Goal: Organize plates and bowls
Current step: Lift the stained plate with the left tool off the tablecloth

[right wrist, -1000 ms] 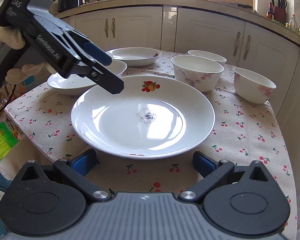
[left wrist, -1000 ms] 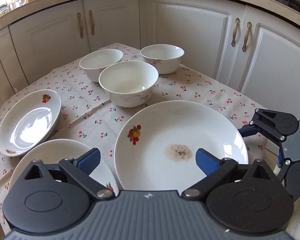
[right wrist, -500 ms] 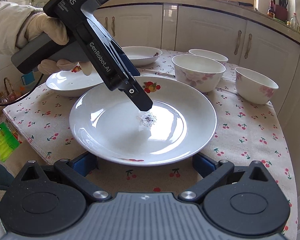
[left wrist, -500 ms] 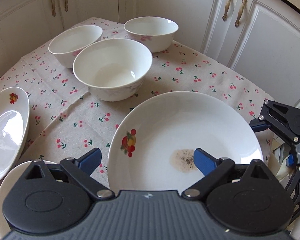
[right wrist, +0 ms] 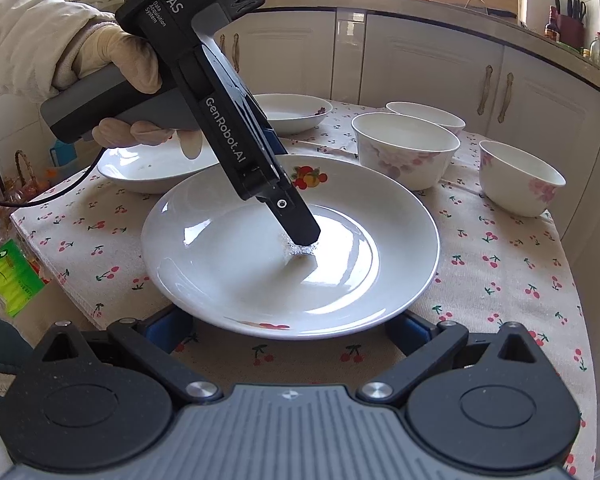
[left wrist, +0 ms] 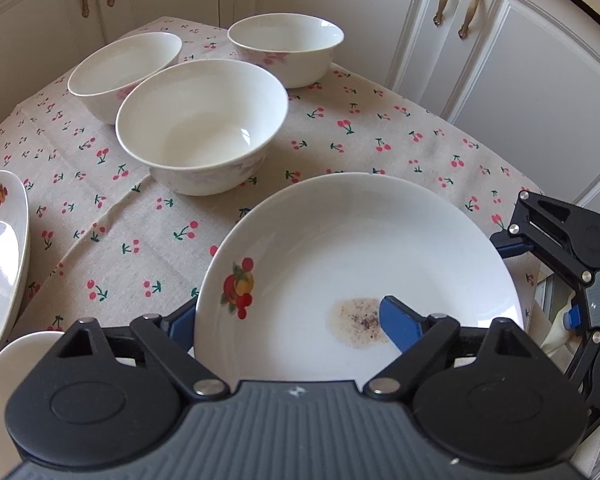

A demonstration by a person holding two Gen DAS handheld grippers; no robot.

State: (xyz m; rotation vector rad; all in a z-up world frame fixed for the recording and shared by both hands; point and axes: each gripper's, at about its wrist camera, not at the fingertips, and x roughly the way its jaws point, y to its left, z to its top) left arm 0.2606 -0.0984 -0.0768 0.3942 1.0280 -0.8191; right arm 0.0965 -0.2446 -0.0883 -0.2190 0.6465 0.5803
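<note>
Jaws of left gripper closing astride rim of round white fruit-printed plate, unclamped; right gripper released at lower frame.

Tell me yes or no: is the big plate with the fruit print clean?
No, the big plate carries a brownish speckled smear in its well, right beside the left gripper's blue fingertip.

We see the left gripper, held by a gloved hand, reaching down into the big plate, its jaws closing. Three bowls stand beyond on the cherry tablecloth.
</note>
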